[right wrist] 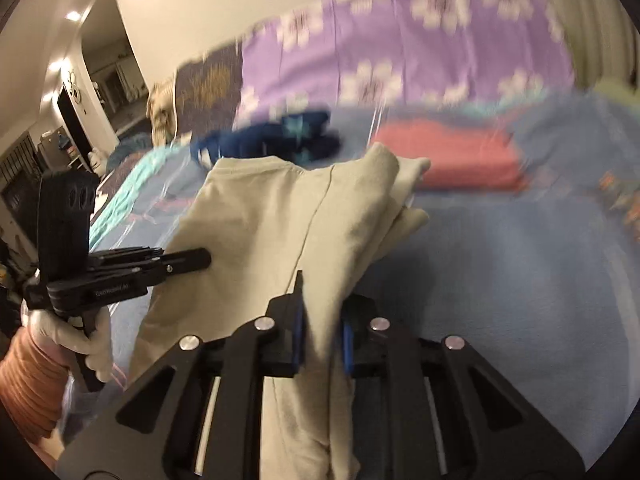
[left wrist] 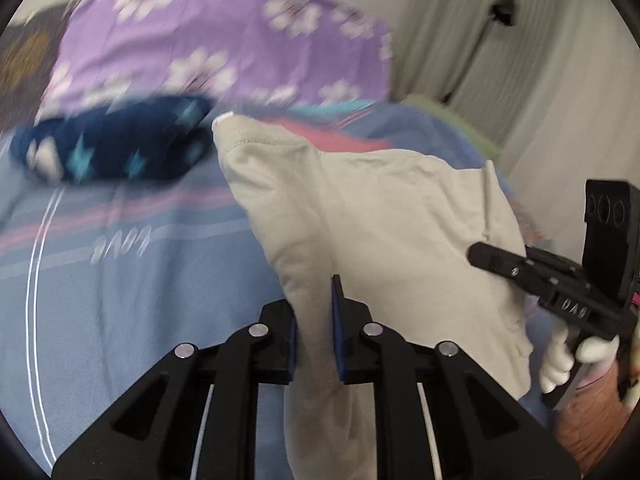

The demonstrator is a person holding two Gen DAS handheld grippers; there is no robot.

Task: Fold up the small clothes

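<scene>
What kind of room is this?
Probably a bedroom: the beige garment is held over a bed with a blue bedsheet, a purple flowered pillow and a curtain beside it.

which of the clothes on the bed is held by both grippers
The beige garment: the left gripper and right gripper both clamp it, while the navy star-print piece and pink folded piece lie untouched.

I see a small beige cotton garment (left wrist: 384, 216) bunched and lifted above the blue bed cover, its soft fabric creased, with a stitched seam (right wrist: 316, 216) running down its middle. One side of it runs down between the fingers of my left gripper (left wrist: 314, 320), the other between those of my right gripper (right wrist: 322, 320). Its free upper corner (left wrist: 224, 124) points toward the far pillows, and layered folds (right wrist: 400, 184) hang to the right.
</scene>
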